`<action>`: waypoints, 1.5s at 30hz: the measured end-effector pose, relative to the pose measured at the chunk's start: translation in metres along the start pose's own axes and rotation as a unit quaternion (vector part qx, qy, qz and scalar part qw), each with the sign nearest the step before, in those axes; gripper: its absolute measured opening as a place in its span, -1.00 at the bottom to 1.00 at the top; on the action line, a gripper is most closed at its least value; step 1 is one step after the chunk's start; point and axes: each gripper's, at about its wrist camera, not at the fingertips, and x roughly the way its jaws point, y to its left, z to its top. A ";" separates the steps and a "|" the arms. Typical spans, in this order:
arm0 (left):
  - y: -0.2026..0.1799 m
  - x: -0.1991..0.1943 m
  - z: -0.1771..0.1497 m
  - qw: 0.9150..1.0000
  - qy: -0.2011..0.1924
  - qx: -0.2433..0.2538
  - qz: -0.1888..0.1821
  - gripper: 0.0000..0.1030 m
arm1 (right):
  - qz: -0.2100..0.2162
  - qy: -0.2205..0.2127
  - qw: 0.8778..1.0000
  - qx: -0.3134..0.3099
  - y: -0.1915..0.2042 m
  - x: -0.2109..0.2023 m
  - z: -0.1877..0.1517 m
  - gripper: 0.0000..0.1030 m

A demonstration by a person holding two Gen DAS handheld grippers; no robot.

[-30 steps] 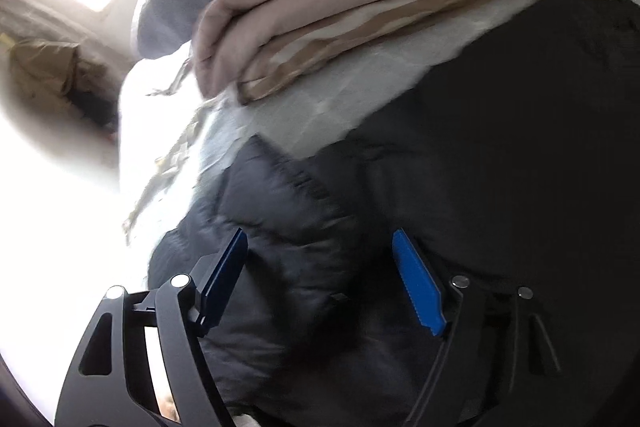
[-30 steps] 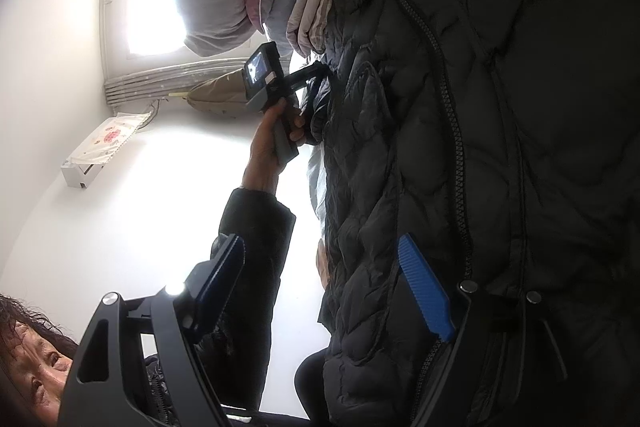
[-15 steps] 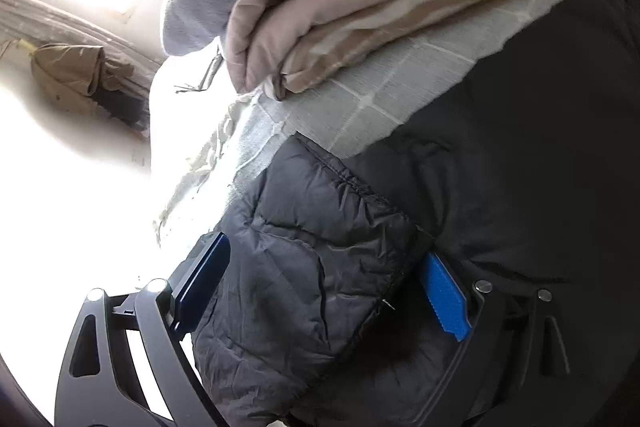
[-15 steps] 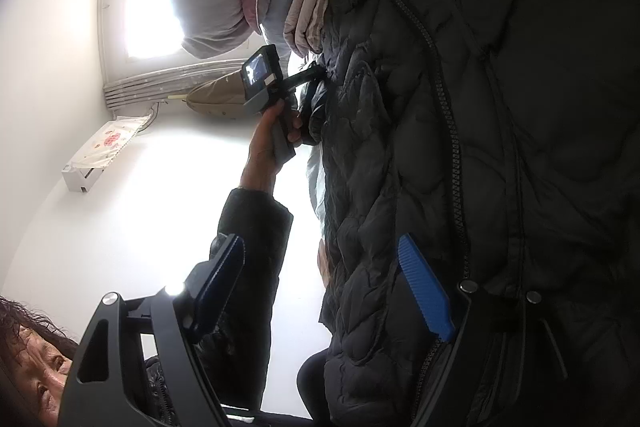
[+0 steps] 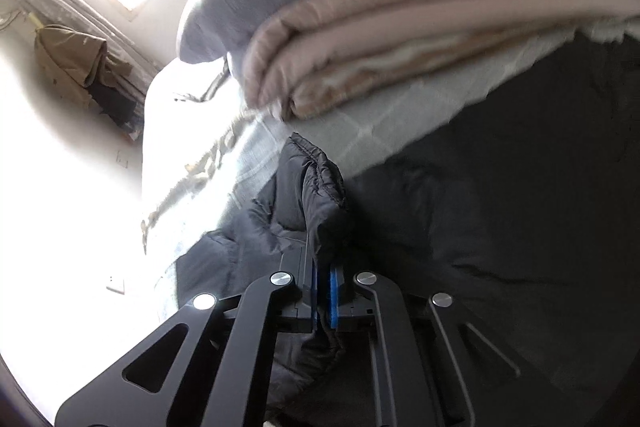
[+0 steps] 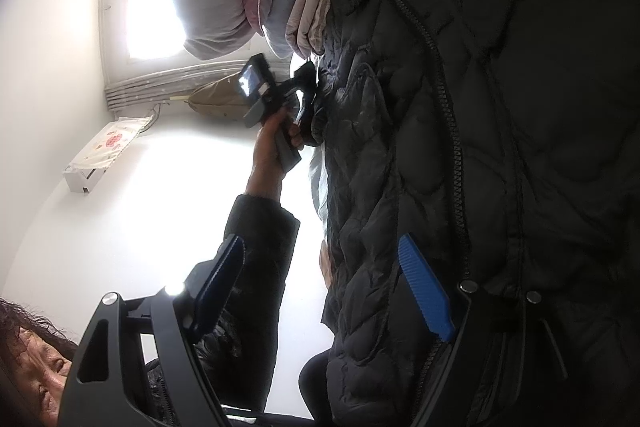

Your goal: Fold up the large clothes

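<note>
A black quilted puffer jacket (image 6: 500,147) lies spread flat across the bed, zip (image 6: 452,155) closed and running down its middle, which suits folding: the body is laid out so a sleeve can be brought over it. It fills the right of both views. Beyond its far edge sits a stack of folded quilts (image 5: 400,39), pink, grey-blue and beige, apparently put aside to keep the working area free. Under the jacket shows a pale checked bedspread (image 5: 360,131) with a fringed border.

The person's left hand (image 6: 276,147) holds the left gripper (image 5: 325,291) at the jacket's far left edge. Its blue pads (image 5: 334,291) are together, clamped on a bunched fold of the jacket cuff (image 5: 320,195), which stands up out of the jaws; the grip looks set for carrying the sleeve across the body.

The right gripper (image 6: 320,287) hangs at the jacket's near left edge with its jaws wide apart, nothing pinched; one blue finger lies over the quilting, the other out over the person's dark sleeve (image 6: 256,251).

A wall air conditioner (image 6: 104,155) wears a cloth cover with a flower motif. No brand, label or writing can be read anywhere
</note>
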 end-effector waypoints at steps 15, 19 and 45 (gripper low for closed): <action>-0.097 -0.168 0.047 0.977 -0.122 0.001 -0.173 -0.94 | 0.017 0.035 0.999 -0.013 0.020 0.017 -0.018 0.50; -0.150 -0.192 0.048 0.969 -0.130 0.024 -0.209 -0.94 | 0.032 0.019 0.999 -0.005 0.024 0.004 -0.017 0.50; -0.291 -0.218 0.003 0.929 -0.097 0.173 -0.313 0.32 | 0.041 -0.029 0.999 0.019 0.019 -0.036 -0.002 0.56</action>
